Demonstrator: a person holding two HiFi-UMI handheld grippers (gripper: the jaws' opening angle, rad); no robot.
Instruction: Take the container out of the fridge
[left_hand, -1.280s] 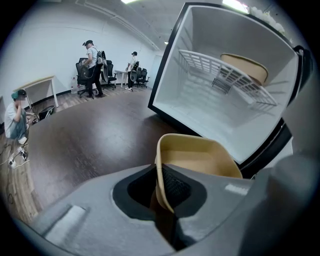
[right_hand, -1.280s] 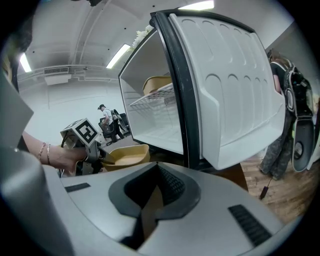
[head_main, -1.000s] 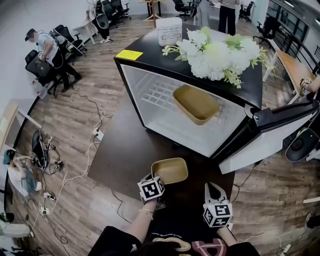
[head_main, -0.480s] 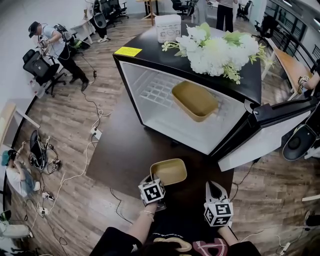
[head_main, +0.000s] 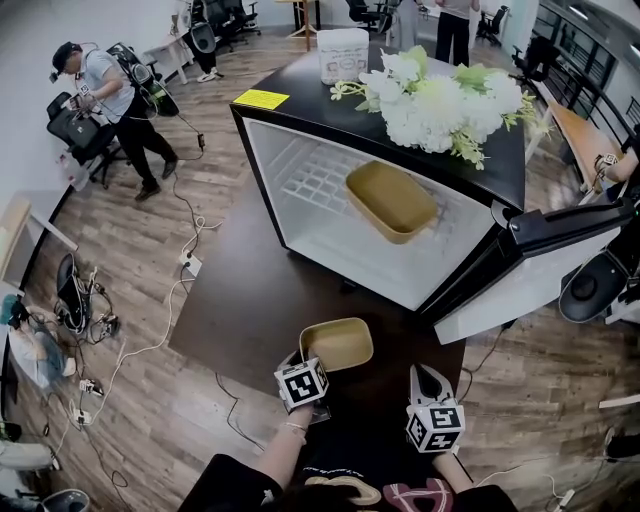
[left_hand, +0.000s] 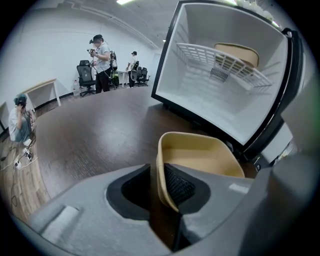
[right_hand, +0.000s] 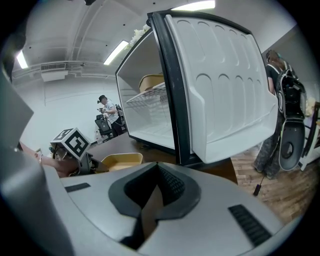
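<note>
Opening left gripper (left_hand: 157, 172), tub (left_hand: 200, 157) rim between jaws, tub resting straight ahead on surface (head_main: 255, 300). Holding right gripper (right_hand: 156, 187) pressed together, empty.

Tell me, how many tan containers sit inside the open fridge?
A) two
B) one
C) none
B: one tan container rests on the wire shelf inside the fridge; the second container stands outside on the dark table.

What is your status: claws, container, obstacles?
Left claw opening, container rim between its jaws. Right claw shut, empty. That container on table, outside fridge; second container inside. Nothing in the way.
</note>
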